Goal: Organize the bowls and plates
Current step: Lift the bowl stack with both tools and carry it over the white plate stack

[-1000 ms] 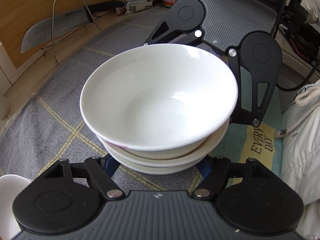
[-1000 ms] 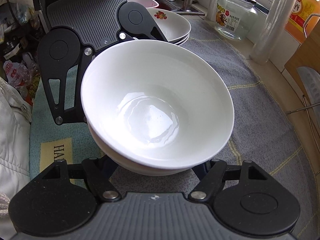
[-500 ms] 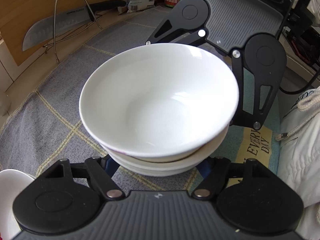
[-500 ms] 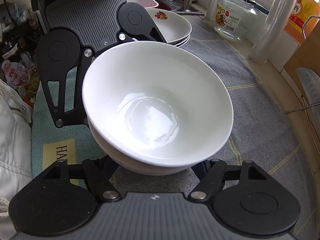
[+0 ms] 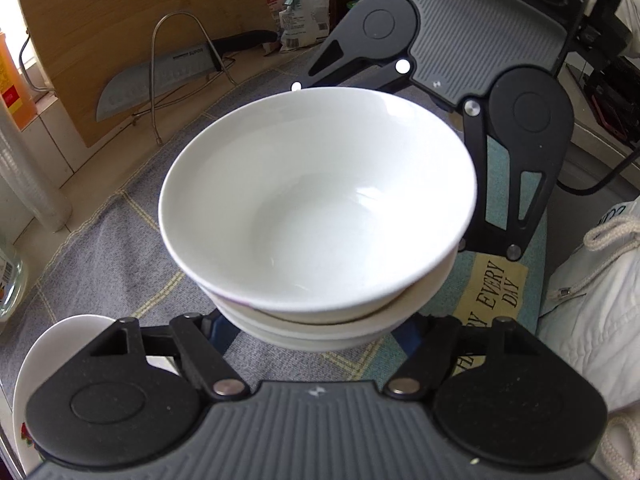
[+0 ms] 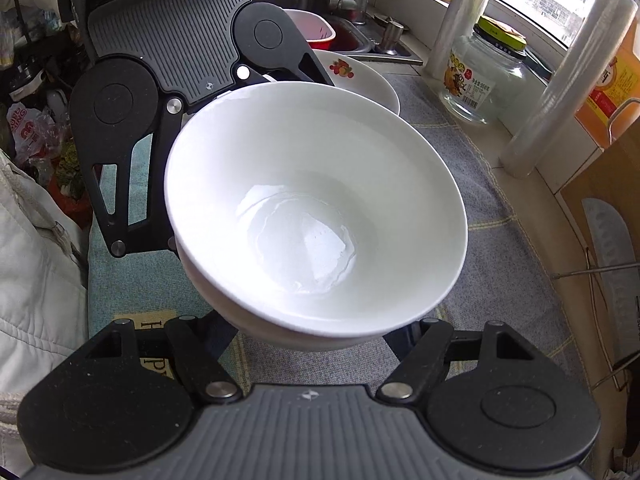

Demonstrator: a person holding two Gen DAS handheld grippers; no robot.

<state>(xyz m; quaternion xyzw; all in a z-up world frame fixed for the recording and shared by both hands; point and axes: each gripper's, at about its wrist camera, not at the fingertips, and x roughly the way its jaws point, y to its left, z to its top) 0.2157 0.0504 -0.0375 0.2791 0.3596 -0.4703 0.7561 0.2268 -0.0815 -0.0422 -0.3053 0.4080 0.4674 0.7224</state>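
We see the grey-matted worktop (image 5: 100,240) beneath a stack of white bowls (image 5: 316,208) at centre. Both our left tool (image 5: 316,332) and right tool (image 6: 312,332) reach under it; whether either clenches, we cannot tell. A fruit-printed plate (image 6: 360,80) sits at 12 o'clock.

Both wrist cameras look down steeply and closely on the stacked bowls (image 5: 316,216) (image 6: 316,208) from opposite sides; each sees the other's rig at 12 o'clock.
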